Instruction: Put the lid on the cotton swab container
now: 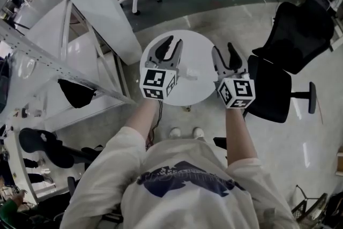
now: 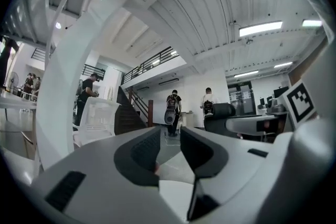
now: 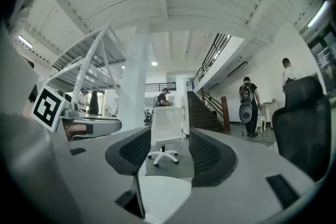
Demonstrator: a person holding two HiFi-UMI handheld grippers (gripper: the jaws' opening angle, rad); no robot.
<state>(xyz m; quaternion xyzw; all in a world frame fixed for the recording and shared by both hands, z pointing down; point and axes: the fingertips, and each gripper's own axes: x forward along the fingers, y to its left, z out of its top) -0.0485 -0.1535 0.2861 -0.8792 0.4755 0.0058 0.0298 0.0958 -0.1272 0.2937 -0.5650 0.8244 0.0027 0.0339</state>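
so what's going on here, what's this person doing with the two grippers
A person stands over a small round white table with a gripper in each hand. The left gripper and right gripper are held level above it, jaws apart and empty. A small pale object lies on the table between them, too blurred to identify. Nothing is gripped yet.

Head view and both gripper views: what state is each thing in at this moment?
left gripper: open, narrow gap, nothing between the jaws, held level.
right gripper: open wider, nothing between the jaws, held level.
small clear item: lying on the round table, untouched; too small to tell whether it is the lid or the container.
black office chair: upright, unoccupied.
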